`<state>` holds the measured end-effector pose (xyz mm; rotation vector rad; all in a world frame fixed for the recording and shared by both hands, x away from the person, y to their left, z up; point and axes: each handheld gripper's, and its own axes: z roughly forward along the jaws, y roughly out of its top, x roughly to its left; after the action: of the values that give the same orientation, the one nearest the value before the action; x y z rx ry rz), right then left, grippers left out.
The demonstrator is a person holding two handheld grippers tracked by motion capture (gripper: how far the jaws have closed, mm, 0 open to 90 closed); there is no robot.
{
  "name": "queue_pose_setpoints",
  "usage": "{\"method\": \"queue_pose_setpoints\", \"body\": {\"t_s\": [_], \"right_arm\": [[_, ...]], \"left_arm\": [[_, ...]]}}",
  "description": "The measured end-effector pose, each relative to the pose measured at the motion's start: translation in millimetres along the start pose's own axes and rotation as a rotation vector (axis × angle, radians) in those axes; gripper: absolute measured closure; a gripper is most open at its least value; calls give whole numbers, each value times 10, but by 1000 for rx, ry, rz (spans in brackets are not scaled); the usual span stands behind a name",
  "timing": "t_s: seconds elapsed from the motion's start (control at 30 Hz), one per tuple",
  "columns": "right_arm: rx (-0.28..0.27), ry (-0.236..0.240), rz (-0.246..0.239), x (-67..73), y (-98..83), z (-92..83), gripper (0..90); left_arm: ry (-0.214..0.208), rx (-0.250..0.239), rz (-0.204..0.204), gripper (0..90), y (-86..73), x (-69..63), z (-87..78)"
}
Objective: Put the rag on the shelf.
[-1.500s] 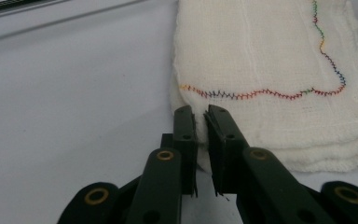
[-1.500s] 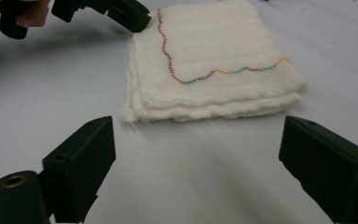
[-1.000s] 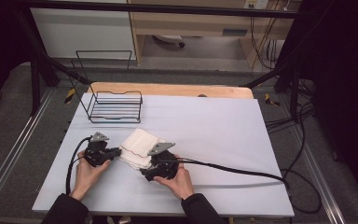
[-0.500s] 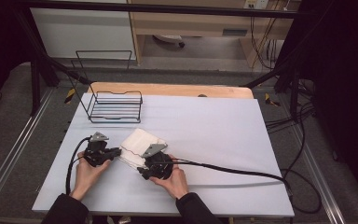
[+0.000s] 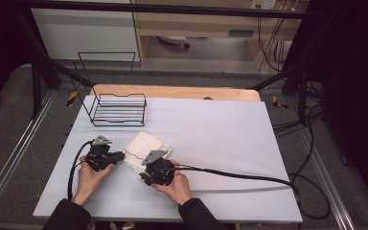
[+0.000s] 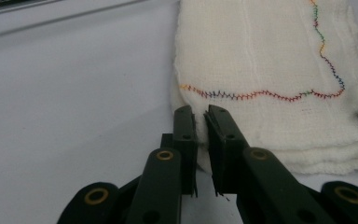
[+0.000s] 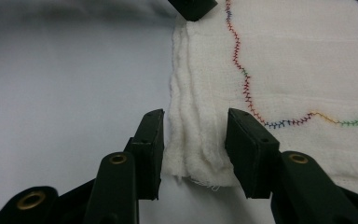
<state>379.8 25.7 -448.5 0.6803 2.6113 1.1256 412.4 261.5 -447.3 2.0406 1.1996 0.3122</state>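
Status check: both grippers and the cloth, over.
Left gripper pinched shut on folded white cloth at its edge. Right gripper jaws just closing around a cloth corner, pads not yet pressing. Wire rack stands apart, nothing blocking.

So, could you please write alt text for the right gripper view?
The right gripper has its two black jaws on either side of a corner of a folded white cloth with multicoloured zigzag stitching; the jaws have just been closing. The cloth lies on a pale table.
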Motion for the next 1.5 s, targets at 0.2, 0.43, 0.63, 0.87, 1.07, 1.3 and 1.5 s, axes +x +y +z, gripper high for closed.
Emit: {"method": "queue_pose_setpoints", "body": {"t_s": [0.2,0.43,0.63,0.87,1.07,1.3,1.5], "right_arm": [[-14,-48,-65,42,-35,17,618],[7,-85,-116,62,-14,25,709],[13,-87,-100,26,8,19,809],[-4,-55,-65,6,61,-34,838],[-9,-13,-42,68,132,-130,841],[-7,60,22,230,177,-35,840],[-4,94,47,372,216,110,814]], "left_arm": [[0,-2,-19,819,-1,0,0],[7,0,-26,824,5,-7,-3],[-6,3,-42,833,9,19,-16],[-23,-18,-52,841,38,43,-91],[-42,-6,-46,843,48,53,-151],[-29,30,-28,843,9,117,-232],[-4,47,-21,842,-49,192,-268]]}}
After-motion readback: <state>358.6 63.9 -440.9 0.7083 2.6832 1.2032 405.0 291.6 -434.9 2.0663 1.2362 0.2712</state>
